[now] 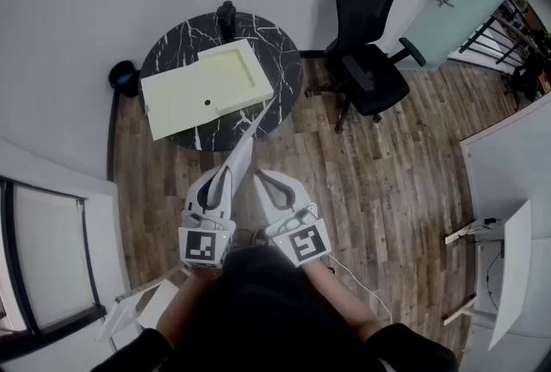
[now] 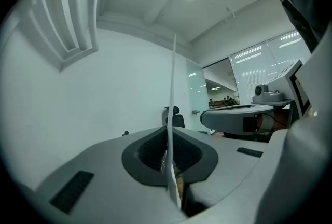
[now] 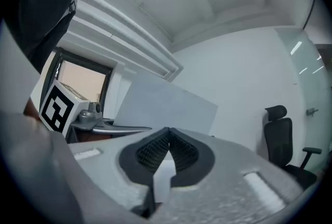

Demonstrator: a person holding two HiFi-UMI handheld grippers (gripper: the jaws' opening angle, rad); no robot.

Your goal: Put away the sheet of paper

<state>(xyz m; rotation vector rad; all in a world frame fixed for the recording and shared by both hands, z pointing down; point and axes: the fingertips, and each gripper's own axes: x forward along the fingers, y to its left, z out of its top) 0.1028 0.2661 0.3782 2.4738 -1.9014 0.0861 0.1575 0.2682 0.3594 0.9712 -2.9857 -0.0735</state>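
The sheet of paper (image 1: 256,131) stands on edge in the air, reaching from my grippers toward the round black marble table (image 1: 280,60). My left gripper (image 1: 230,177) is shut on its near edge; in the left gripper view the sheet (image 2: 173,88) rises as a thin line out of the closed jaws (image 2: 168,151). Beside it, my right gripper (image 1: 258,177) is also shut. A white strip of the paper shows between its pads (image 3: 166,154), and the sheet's broad face (image 3: 166,106) spreads beyond. A pale yellow folder (image 1: 202,90) lies open on the table.
A black office chair (image 1: 366,60) stands right of the table on the wooden floor. A small black object (image 1: 225,15) sits at the table's far rim, another (image 1: 125,77) on the floor by the wall. White desks (image 1: 516,181) stand at the right.
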